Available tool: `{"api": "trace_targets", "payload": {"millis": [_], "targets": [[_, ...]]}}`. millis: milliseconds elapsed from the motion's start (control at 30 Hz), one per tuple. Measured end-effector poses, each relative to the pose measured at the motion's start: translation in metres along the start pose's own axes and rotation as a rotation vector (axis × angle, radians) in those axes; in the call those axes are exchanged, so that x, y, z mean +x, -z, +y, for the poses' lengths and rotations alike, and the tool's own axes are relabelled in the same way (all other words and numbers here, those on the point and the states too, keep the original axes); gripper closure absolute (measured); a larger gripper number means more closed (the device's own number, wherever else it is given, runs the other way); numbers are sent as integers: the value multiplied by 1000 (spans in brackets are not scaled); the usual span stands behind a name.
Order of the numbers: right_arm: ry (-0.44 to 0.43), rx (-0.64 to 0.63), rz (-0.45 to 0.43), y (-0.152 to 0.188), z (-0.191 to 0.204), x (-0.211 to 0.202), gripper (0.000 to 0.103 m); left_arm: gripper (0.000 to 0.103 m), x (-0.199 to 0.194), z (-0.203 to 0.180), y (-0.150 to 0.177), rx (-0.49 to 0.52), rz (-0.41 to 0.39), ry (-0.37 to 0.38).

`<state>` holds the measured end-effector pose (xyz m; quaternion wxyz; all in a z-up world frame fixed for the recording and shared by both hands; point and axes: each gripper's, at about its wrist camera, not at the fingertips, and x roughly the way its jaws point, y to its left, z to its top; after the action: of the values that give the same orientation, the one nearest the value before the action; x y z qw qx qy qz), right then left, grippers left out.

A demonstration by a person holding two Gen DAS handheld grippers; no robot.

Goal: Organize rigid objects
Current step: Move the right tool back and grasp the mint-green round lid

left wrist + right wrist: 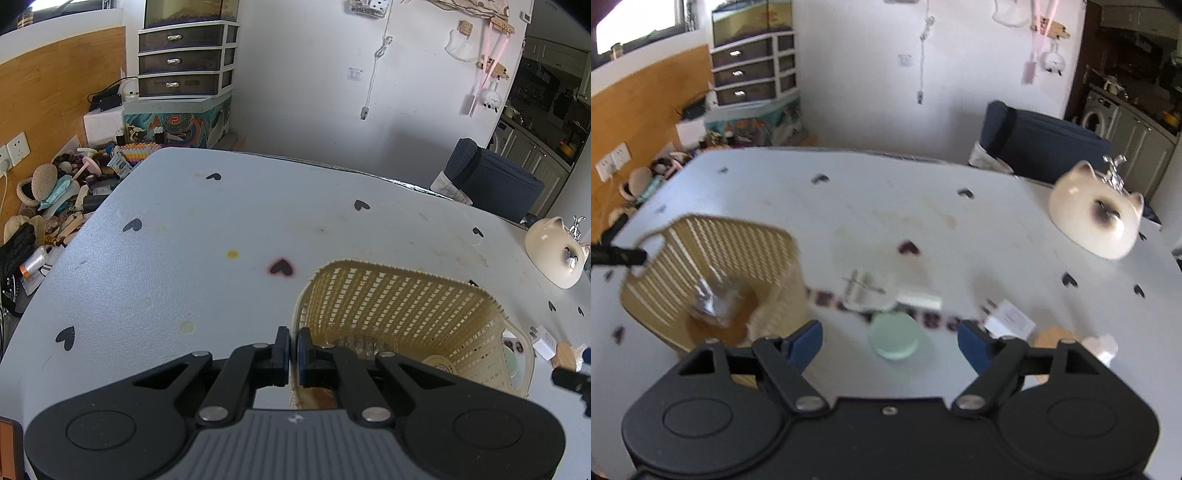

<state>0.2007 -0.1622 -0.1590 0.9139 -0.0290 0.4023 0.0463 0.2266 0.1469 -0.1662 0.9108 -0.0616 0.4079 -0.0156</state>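
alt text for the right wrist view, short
The open right gripper hovers over a round mint-green disc on a white heart-print table. A tan woven basket sits at left, white plug adapters and a cat-shaped bowl at right.

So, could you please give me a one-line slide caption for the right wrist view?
Open right gripper hovers over a mint round tin beside the woven basket.

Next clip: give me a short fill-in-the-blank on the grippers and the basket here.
1. The left hand-held gripper is shut on the rim of the ____.
2. The right hand-held gripper has its jaws ____.
3. Between the right gripper's fingers lies a round ____-coloured lid.
4. The cat-shaped white jar stands ____ the basket.

Missing words: basket; open; mint-green; outside
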Motion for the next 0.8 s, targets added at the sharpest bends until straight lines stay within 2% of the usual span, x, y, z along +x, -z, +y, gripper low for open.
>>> {"api": "trace_targets", "payload": {"millis": [367, 800], "targets": [[48, -4, 63, 29, -10, 55, 20, 99, 0, 0, -1, 1, 1, 0], [14, 14, 92, 13, -11, 96, 30, 99, 0, 0, -1, 2, 1, -1]]}}
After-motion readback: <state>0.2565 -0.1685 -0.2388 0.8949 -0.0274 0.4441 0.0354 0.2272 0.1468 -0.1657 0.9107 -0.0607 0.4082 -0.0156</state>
